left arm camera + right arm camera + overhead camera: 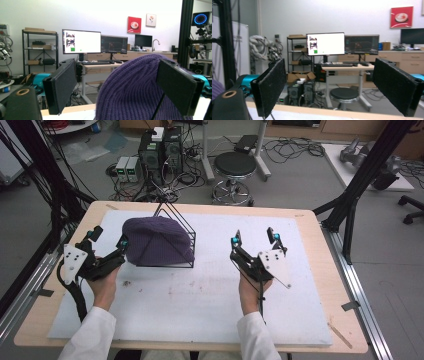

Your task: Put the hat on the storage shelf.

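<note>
A purple knit hat (pixel 156 240) is draped over a black wire stand (pixel 186 228) on the left half of the white mat (pixel 200 295). My left gripper (pixel 109 237) is open at the hat's left side, its right jaw tip right at the knit's edge; I cannot tell if it touches. In the left gripper view the hat (pixel 130 90) bulges up between and beyond the open left gripper (pixel 116 75), with a wire of the stand (pixel 157 107) below. My right gripper (pixel 254 238) is open over the mat to the right of the stand, empty; in its own view the right gripper (pixel 334 85) frames the room.
The mat lies on a wooden table (pixel 320 285). Beyond the far edge stand a black stool (pixel 235 167) and computer towers (pixel 160 150) among floor cables. Black frame posts (pixel 360 185) rise at the table's right and left sides.
</note>
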`<state>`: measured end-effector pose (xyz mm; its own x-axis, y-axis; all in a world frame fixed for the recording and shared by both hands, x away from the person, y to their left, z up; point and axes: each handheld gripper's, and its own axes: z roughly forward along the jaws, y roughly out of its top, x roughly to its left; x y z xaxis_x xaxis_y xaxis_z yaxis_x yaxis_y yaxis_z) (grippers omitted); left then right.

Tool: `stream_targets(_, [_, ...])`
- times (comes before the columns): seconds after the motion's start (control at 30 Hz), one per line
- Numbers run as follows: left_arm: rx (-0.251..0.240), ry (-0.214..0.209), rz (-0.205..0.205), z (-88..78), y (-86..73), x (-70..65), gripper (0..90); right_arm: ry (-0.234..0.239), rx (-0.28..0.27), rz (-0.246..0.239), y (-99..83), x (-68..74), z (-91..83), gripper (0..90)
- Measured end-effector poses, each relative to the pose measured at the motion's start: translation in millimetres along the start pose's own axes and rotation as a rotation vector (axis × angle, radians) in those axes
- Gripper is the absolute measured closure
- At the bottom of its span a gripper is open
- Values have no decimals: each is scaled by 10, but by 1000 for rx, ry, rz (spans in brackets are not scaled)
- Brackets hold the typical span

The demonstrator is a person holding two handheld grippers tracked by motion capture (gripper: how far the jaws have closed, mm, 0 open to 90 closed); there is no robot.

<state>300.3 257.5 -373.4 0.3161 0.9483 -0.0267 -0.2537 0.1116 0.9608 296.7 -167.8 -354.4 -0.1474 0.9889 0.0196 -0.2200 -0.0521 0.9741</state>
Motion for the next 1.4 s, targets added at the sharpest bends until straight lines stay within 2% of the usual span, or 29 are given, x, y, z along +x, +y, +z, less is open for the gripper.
stream_targets(0.2, [17, 26, 11, -102, -60, 29, 170, -36, 54, -7, -182, -255, -206, 115])
stream_targets(0.5, [38, 55, 1, -287, -121, 125, 169, -99, 94, 6, -277, -549, -398, 116])
stream_targets(0.67, [71, 48, -1, -361, -170, 138, 167, -119, 106, -25, -263, -608, -461, 115])
stream_targets(0.93, [86, 51, 8, -459, -201, 149, 167, -130, 123, -67, -271, -713, -615, 116])
stream_targets(1.07, [83, 64, 12, -532, -195, 167, 167, -153, 145, -47, -331, -798, -710, 116])
stream_targets(1.27, [109, 94, 1, -672, -299, 232, 168, -158, 159, -58, -386, -874, -814, 115])
stream_targets(1.4, [108, 114, -29, -725, -317, 305, 167, -159, 171, -50, -405, -889, -846, 116])
